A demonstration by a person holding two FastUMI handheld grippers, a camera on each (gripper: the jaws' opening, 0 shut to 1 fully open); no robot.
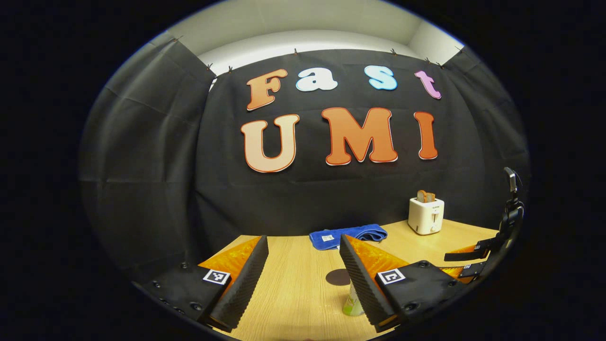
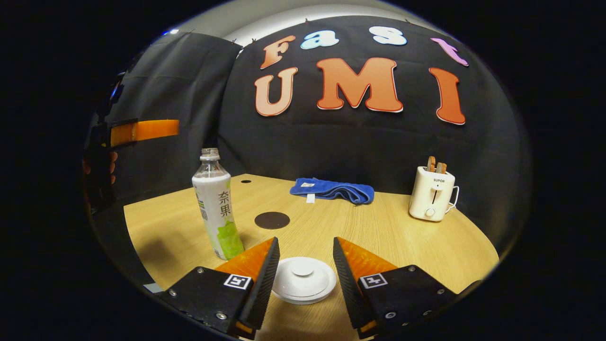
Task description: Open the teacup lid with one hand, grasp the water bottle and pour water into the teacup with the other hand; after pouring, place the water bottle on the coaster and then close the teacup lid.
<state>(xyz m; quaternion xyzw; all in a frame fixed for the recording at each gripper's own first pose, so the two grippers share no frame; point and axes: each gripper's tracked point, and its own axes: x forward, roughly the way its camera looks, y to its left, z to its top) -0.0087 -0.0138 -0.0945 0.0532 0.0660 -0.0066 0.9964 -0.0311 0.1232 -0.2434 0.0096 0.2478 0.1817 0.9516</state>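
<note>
Teacup lid (image 2: 303, 278): round and white with a small knob on top. It sits low on the worktop (image 2: 378, 232), right between the two fingers of my right tool (image 2: 303, 272). The cup under it is hidden, so I think the lid is still on.
Right tool: wide open. Its fingers stand on each side of the lid and do not touch it.
Water bottle (image 2: 215, 208): stands up straight on the worktop, to the left of the lid in the right gripper view. It has no cap. In the left gripper view I see just its bottom part, behind one finger.
Left tool (image 1: 303, 272): open too, holding nothing. It is near the bottle but not around it.
Coaster (image 2: 271, 220): a dark round spot on the worktop, a little behind the bottle and the lid. Nothing is on it.
Other things: a blue towel (image 2: 334, 189) and a white toaster (image 2: 432, 199) with bread in it sit far back.
Step now: I think this is the very start, getting ready to lift the lid.
Next move: I should bring the right tool down, close it on the knob, and lift. Then the left tool must slide around the bottle.
</note>
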